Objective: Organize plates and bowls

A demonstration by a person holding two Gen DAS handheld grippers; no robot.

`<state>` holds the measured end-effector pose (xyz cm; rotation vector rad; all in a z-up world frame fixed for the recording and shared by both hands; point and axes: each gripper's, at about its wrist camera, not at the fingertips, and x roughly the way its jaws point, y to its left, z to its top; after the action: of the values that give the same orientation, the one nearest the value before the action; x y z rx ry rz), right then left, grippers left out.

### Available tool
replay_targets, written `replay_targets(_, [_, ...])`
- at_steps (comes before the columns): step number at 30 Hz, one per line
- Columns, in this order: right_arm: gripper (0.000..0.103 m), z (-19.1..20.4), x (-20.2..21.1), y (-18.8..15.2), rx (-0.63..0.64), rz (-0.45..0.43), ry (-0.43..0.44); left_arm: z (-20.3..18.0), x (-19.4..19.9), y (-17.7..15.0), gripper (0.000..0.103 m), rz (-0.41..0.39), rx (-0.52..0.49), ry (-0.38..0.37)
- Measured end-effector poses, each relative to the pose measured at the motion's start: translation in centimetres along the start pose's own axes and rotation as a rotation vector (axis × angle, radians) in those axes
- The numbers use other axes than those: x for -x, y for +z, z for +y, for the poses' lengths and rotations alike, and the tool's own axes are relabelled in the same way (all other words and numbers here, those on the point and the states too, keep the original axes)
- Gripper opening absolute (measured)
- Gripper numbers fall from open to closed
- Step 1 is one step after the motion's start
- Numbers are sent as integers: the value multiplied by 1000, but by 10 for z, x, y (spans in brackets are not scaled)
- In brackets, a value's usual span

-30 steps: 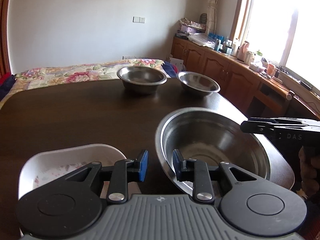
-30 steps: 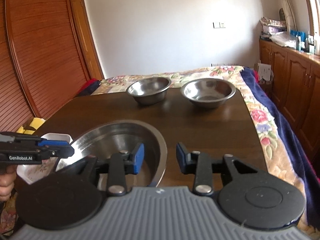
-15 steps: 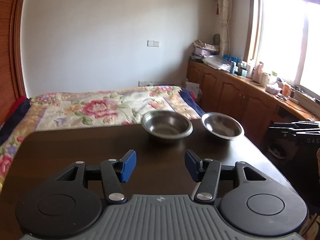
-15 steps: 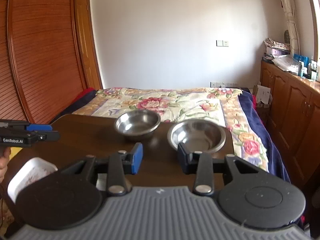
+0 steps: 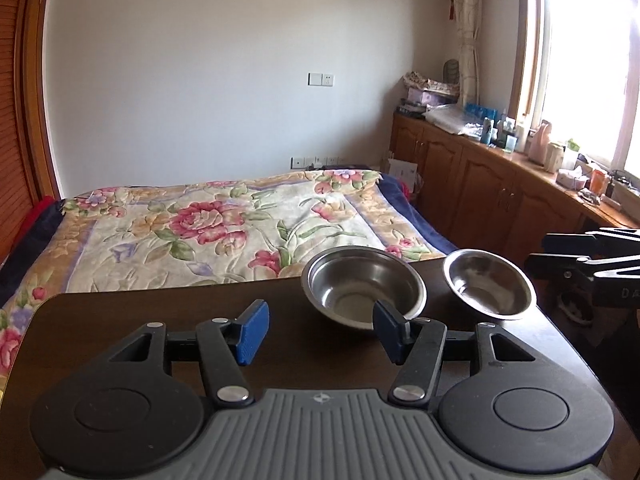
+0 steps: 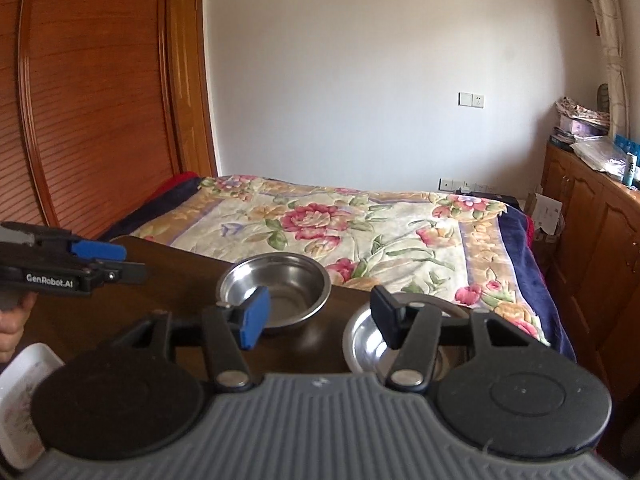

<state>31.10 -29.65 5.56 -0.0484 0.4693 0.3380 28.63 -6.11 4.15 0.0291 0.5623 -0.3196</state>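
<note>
Two empty steel bowls sit upright, side by side but apart, at the dark surface's [image 5: 160, 320] far edge: left bowl [image 5: 362, 286], right bowl [image 5: 489, 282]. A white rectangular dish [image 6: 20, 392] lies at the near left.

A dark wooden table [image 5: 168, 312] carried 2 steel bowls at its far edge, the left bowl [image 5: 362, 286] just beside the right bowl [image 5: 489, 283]. A white dish [image 6: 24, 396] lay at its near left corner.
</note>
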Motion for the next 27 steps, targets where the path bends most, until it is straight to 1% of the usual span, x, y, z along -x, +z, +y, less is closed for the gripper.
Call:
replay_targets(4, [57,2,-17,4,6,18,22,2,-18,7,84,18,-7,8])
replay_targets(8, [57,5,-33,7,21,40,29,6,-37,10,84,50,17,-8])
replay_targets(10, [57,5,-42,8,19,54,32,7,-48,11,82,68,32,-11])
replay_targets(14, [57,5,-59,7,13,89,41,11,-65,9,74,104,58,-25])
replay_targets(18, [56,5,-75,6,9,124,47,10,-79,7,68,128,57,-22])
replay_targets(21, [55,4,-86,6,-4,144,50,10,-86,7,65,142,58,-26])
replay_targets(24, [51,1,-96,6,-13,166,53,11,-93,7,64,153,58,-26])
replay_targets(27, [49,1,-102,5,-11,182,52,12,-99,6,64,166,58,-25])
